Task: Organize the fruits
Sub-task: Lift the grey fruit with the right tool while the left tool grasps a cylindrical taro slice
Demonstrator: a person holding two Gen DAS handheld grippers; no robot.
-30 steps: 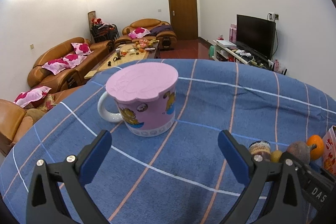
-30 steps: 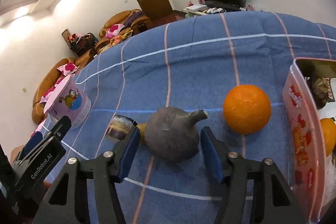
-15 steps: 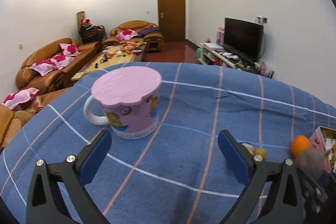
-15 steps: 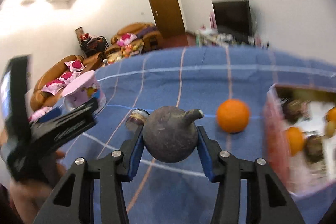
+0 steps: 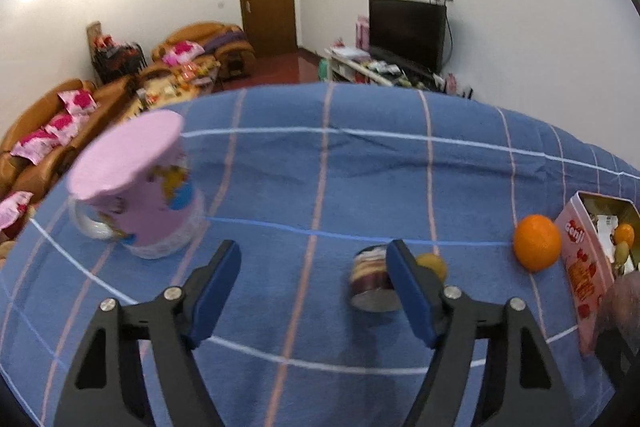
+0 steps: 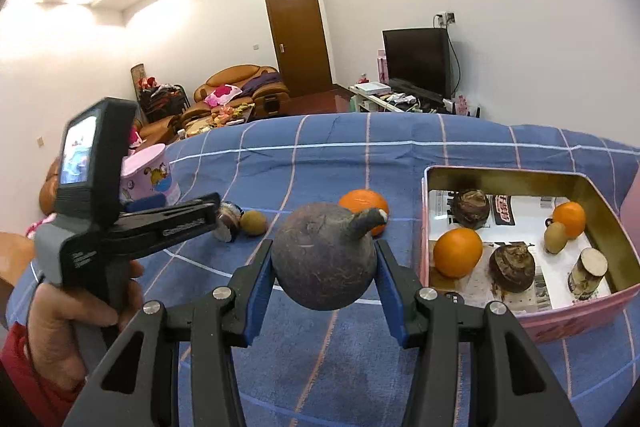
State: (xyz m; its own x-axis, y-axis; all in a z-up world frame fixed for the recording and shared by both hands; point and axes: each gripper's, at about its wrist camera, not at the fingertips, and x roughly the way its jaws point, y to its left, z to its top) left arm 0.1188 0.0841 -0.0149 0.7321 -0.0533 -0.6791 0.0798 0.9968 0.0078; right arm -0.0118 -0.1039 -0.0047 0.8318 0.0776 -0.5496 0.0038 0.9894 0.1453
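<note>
My right gripper [image 6: 324, 275] is shut on a dark round fruit with a stub stem [image 6: 320, 263] and holds it above the blue cloth, left of the pink tin box [image 6: 576, 311]. The box holds oranges, dark fruits, a small kiwi and a cut cylinder. An orange [image 6: 362, 202] [image 5: 537, 242], a kiwi [image 6: 253, 223] [image 5: 431, 264] and a small brown cylinder [image 5: 372, 283] lie on the cloth. My left gripper [image 5: 314, 291] is open and empty above the cloth, its right finger just in front of the cylinder.
A pink mug with a lid [image 5: 144, 187] stands at the left on the blue checked tablecloth [image 5: 320, 155]. The pink box [image 5: 584, 259] sits at the right edge. Sofas, a door and a TV are behind the table.
My right gripper closed on the dark fruit and lifted it off the cloth toward the box. My left gripper swung right, from the mug toward the small cylinder and kiwi.
</note>
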